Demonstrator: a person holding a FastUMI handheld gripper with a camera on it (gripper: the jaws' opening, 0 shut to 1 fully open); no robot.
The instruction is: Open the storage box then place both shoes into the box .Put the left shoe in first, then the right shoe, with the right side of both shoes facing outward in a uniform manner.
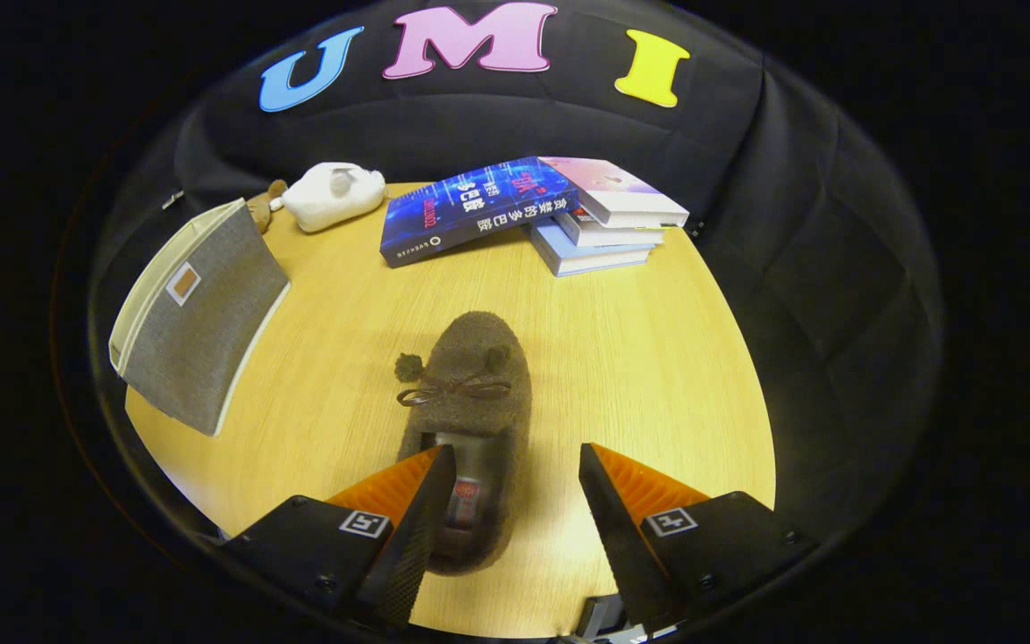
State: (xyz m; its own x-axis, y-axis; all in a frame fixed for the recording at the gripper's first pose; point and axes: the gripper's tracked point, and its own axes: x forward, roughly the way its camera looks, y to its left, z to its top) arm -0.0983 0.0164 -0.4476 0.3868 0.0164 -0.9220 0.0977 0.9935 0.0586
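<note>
Pouch (198, 313) of grey fabric at the left of the frame, leaning at the table's edge, closed as far as can be told, probably the storage box of the task and seemingly not yet opened. Above and right of it, at the upper left of the frame, a white stuffed toy (333, 194) with a small brown toy half hidden beside it. Table (640, 358) of pale wood underneath everything. Lower centre of the frame: one brown fuzzy slipper (470, 402), toe pointing away, bow and pompoms on top, heel end reaching back between the fingers. Gripper (510, 501) at the bottom of the frame, fingers spread wide; left finger over or against the slipper's heel opening, right finger well clear of it to the right, so nothing pinched. Upper centre to upper right of the frame: a blue book (470, 210) leaning on a stack of books (609, 224), well apart from the slipper. Step in hand, by judgement: lining up on a shoe for pickup. Cannot tell left shoe from right here. Next move likely calls for shifting left to centre the heel wall between the fingers, then closing; box opening possibly owed first.
</note>
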